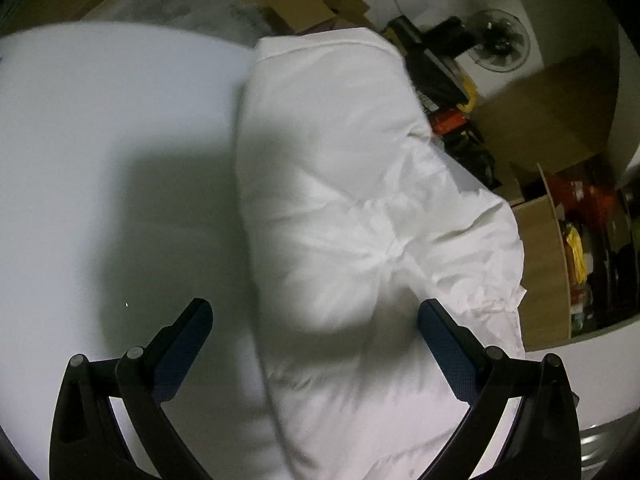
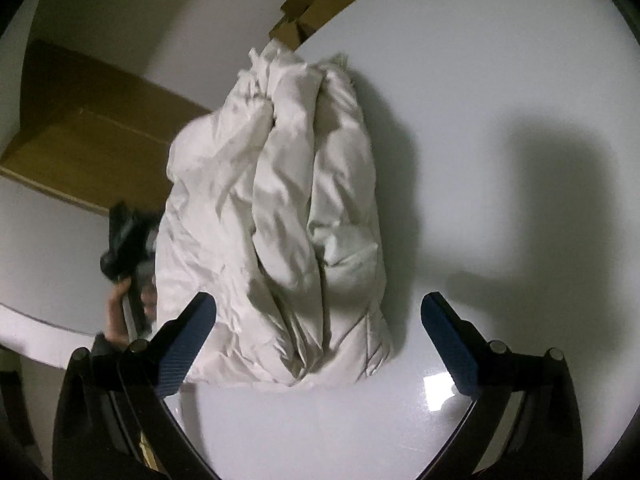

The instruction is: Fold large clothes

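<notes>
Both my left gripper (image 1: 316, 320) and right gripper (image 2: 319, 314) gape wide, empty, above a puffy white garment (image 2: 276, 220) bundled on a glossy white table (image 2: 480, 100); cardboard boxes (image 1: 304, 4) behind.

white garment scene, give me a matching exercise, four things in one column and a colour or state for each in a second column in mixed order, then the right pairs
Things:
1. white garment
2. table
3. right gripper
4. cardboard boxes

Colour or state:
A. brown, stacked beyond the table's far edge
B. jaws wide apart, nothing between the pads
C. bundled in puffy folds, lying on the table
D. glossy white, with dark shadows across it

Pairs: 1-C, 2-D, 3-B, 4-A
</notes>
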